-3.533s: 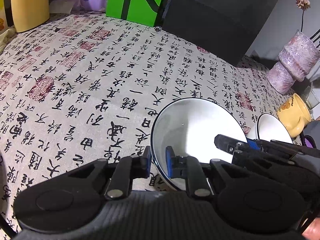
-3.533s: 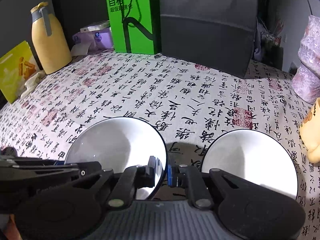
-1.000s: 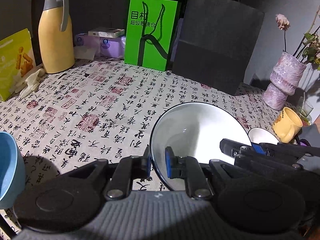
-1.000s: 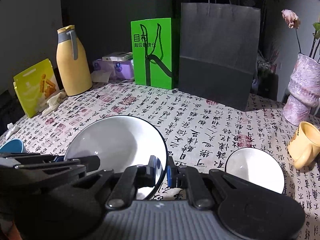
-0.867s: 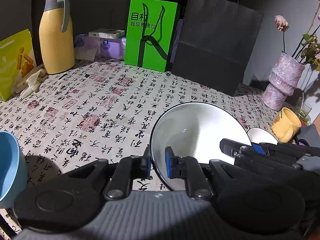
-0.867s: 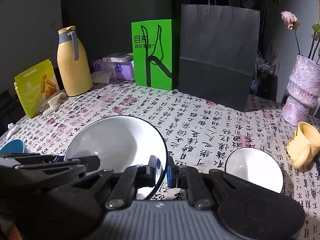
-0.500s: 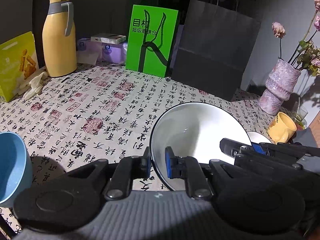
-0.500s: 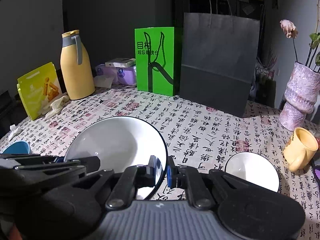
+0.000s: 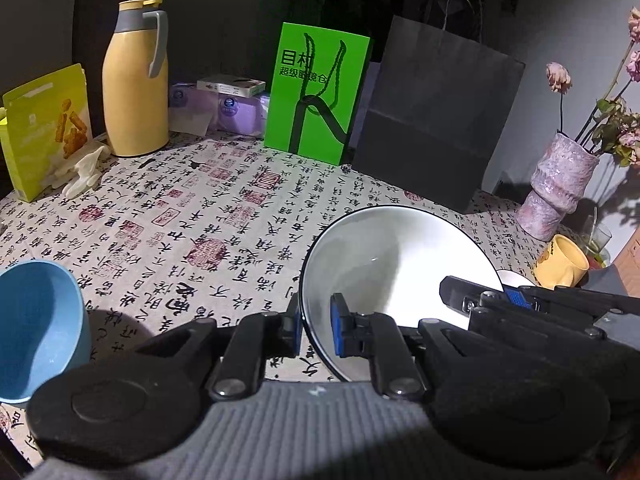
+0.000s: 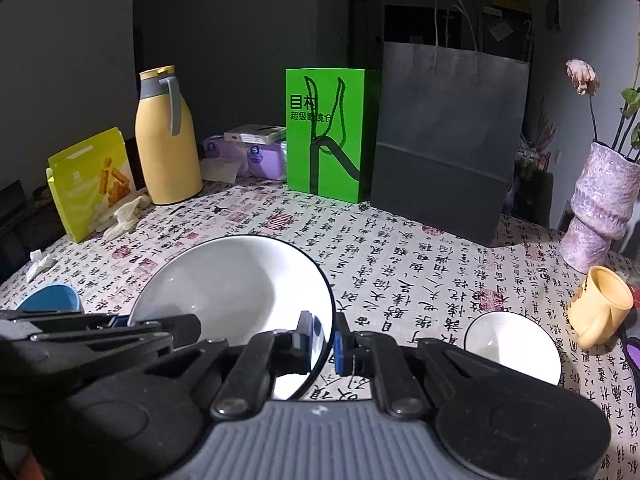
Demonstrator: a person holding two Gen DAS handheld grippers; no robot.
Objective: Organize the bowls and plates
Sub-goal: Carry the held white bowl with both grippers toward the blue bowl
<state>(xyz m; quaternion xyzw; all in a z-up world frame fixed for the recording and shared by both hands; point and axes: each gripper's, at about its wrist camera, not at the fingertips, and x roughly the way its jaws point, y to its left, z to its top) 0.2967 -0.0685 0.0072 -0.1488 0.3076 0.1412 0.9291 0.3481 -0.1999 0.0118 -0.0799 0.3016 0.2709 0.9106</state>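
Both grippers hold one large white bowl (image 9: 400, 256) with a dark rim, raised above the patterned tablecloth (image 9: 200, 224). My left gripper (image 9: 316, 320) is shut on its left rim, one blue pad inside and one outside. My right gripper (image 10: 324, 336) is shut on the right rim of the same bowl (image 10: 236, 284). Each view also shows the other gripper at the bowl's far side: the right one (image 9: 480, 300) and the left one (image 10: 120, 322). A smaller white bowl (image 10: 512, 348) rests on the cloth to the right. A blue bowl (image 9: 36, 320) stands at the left.
A yellow mug (image 10: 604, 304) lies tipped beside a pink vase (image 10: 600, 216) at the right. Along the back stand a yellow jug (image 10: 166, 140), a snack pouch (image 10: 90, 184), purple packs (image 10: 248, 156), a green bag (image 10: 324, 132) and a black paper bag (image 10: 448, 140).
Both grippers have risen and drawn back together with the large bowl still clamped. The small white bowl and the things on the table look farther away, and more of the blue bowl shows.
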